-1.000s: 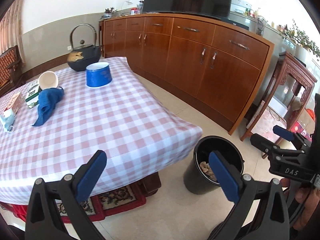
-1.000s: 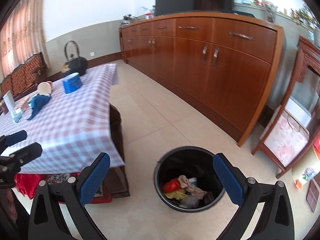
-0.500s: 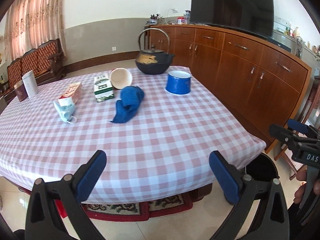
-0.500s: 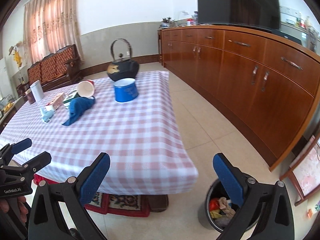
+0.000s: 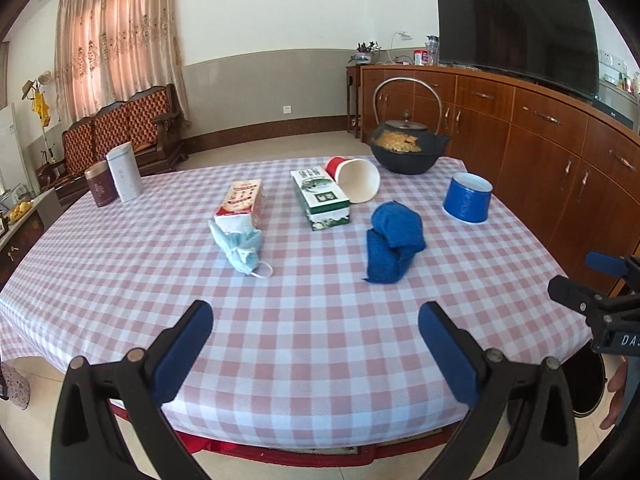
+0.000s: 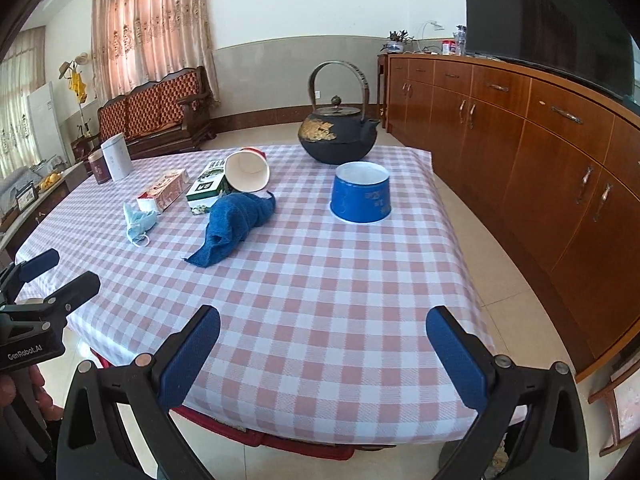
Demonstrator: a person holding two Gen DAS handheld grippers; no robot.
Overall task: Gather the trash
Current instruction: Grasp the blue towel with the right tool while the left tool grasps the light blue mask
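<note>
On the checked tablecloth [image 5: 312,320] [image 6: 328,288] lie a crumpled light-blue face mask [image 5: 240,250] [image 6: 137,220], a tipped paper cup [image 5: 356,180] [image 6: 247,176], a red-and-white carton [image 5: 241,203] [image 6: 165,194], a green box [image 5: 322,198] [image 6: 208,186] and a blue cloth [image 5: 394,246] [image 6: 234,222]. A blue tub [image 5: 467,197] [image 6: 361,192] stands at the right. My left gripper [image 5: 316,354] hangs open over the near table edge, holding nothing. Equally open and empty, my right gripper [image 6: 324,356] hovers over the near right corner. The black bin's rim [image 5: 590,392] peeks out below the table at the right.
A black iron kettle [image 5: 406,148] [image 6: 338,136] stands at the far side. Two canisters [image 5: 116,180] [image 6: 111,162] stand at the far left. A long wooden sideboard [image 5: 560,160] [image 6: 540,152] with a TV [image 5: 516,28] runs along the right. A sofa [image 5: 120,136] stands behind.
Both views have swung left and up, from the bin on the floor to the tabletop. The bin has slid out of the right wrist view. Both grippers stay open.
</note>
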